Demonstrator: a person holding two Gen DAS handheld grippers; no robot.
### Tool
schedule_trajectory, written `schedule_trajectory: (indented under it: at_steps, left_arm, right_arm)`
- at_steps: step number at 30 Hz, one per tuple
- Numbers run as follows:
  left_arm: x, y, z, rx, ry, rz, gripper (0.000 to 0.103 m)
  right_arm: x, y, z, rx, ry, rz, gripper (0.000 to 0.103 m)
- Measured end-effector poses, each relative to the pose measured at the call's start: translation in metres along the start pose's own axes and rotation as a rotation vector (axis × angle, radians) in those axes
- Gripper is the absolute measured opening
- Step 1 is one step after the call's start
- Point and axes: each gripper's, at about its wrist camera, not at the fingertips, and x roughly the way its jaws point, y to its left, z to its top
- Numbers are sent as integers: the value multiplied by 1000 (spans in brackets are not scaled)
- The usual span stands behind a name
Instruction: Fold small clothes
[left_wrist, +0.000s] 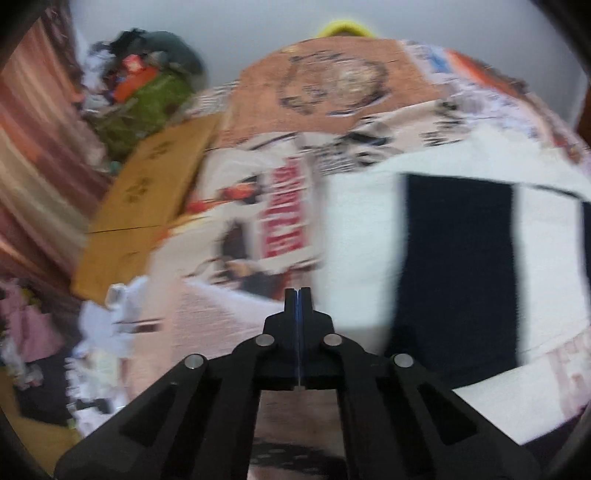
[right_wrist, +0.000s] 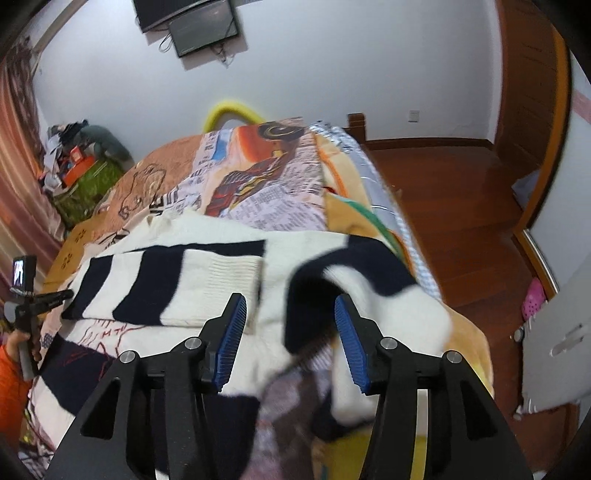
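Two claws, opposite states. Left claw (left_wrist: 299, 295) has its fingers pressed together with nothing visible between them (view is motion-blurred, so a thin fabric edge can't be fully ruled out); it hovers over the bed cover just beside the sweater's (left_wrist: 458, 266) edge, likely placed to pin or nudge that side. Right claw (right_wrist: 290, 328) stands apart, blue pads (right_wrist: 232, 339) clear of the cloth, no grip; the rumpled right sleeve (right_wrist: 354, 280) lies just beyond it, looking freshly dropped and not yet flat. The sweater, white with dark stripes, is spread across the bed (right_wrist: 258, 177) near its front edge; the left sleeve (right_wrist: 166, 288) is laid neatly over the body, so I'd judge that half of the fold is done. The right side still needs its sleeve smoothed inward before any lengthwise fold. Risk: that sleeve sits close to the bed's right edge and could slide off. In the right view the person's hand (right_wrist: 18, 339) holds the left tool at the far left.
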Motion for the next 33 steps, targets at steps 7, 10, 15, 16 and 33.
schedule_trajectory:
  at_steps: [7, 10, 15, 16, 33]
  left_arm:
    - [-13, 27, -15, -14, 23, -98, 3]
    - [-38, 20, -11, 3, -24, -124, 17]
    - [-76, -14, -3, 33, -116, -192, 64]
    - [-83, -21, -3, 44, -128, -207, 67]
    - [-72, -151, -37, 217, 18, -325, 79]
  right_arm:
    - [-14, -24, -25, 52, 31, -28, 46]
    - [-14, -35, -34, 88, 44, -43, 48]
    - [-6, -51, -45, 128, 58, -75, 59]
    - [-5, -56, -47, 145, 53, -72, 60]
    - [15, -135, -79, 371, 106, -96, 60]
